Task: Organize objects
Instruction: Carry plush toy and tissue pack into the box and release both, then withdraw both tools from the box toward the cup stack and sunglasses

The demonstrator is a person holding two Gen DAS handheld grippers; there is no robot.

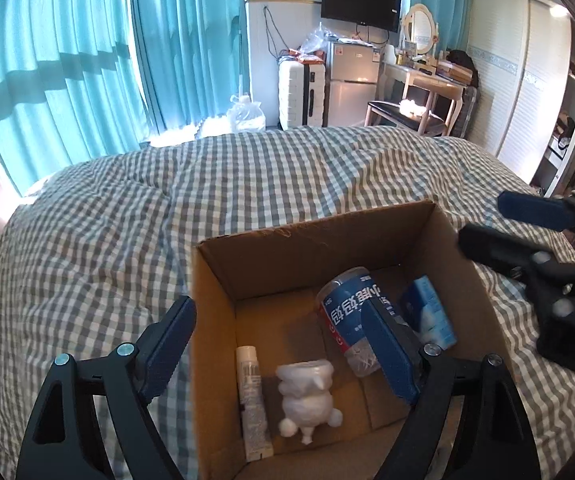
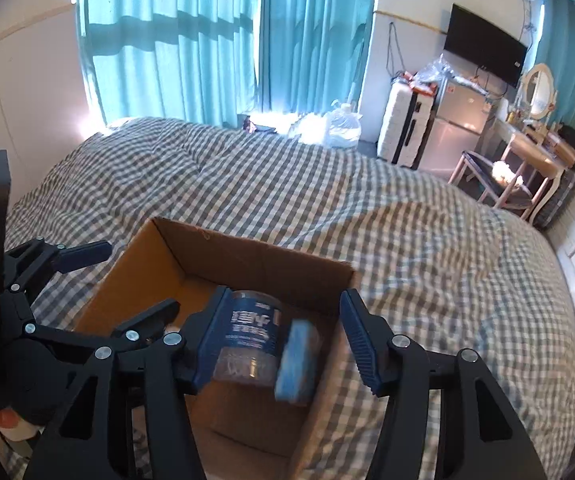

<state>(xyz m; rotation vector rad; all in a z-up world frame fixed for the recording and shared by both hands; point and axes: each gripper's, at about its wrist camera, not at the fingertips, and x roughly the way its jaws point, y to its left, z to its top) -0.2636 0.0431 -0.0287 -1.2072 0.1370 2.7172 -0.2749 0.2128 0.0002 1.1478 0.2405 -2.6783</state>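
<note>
Hovering over an open brown cardboard box [image 1: 223, 276] on the grey-and-white checked bedspread [image 1: 247, 176], both tongs stand with jaws parted and nothing pinched. The left gripper [image 1: 283, 344] straddles the box's left wall — beneath it lie a white tube [image 1: 251, 396] and a white moulded figurine [image 1: 307, 392]. Between the spread fingers of the right gripper [image 2: 283, 340] a blue-labelled clear plastic jar [image 2: 247, 340] lies on its side, and a light-blue tissue pack [image 2: 297, 360] — blurred — sits just beside it, touching neither pad.
</note>
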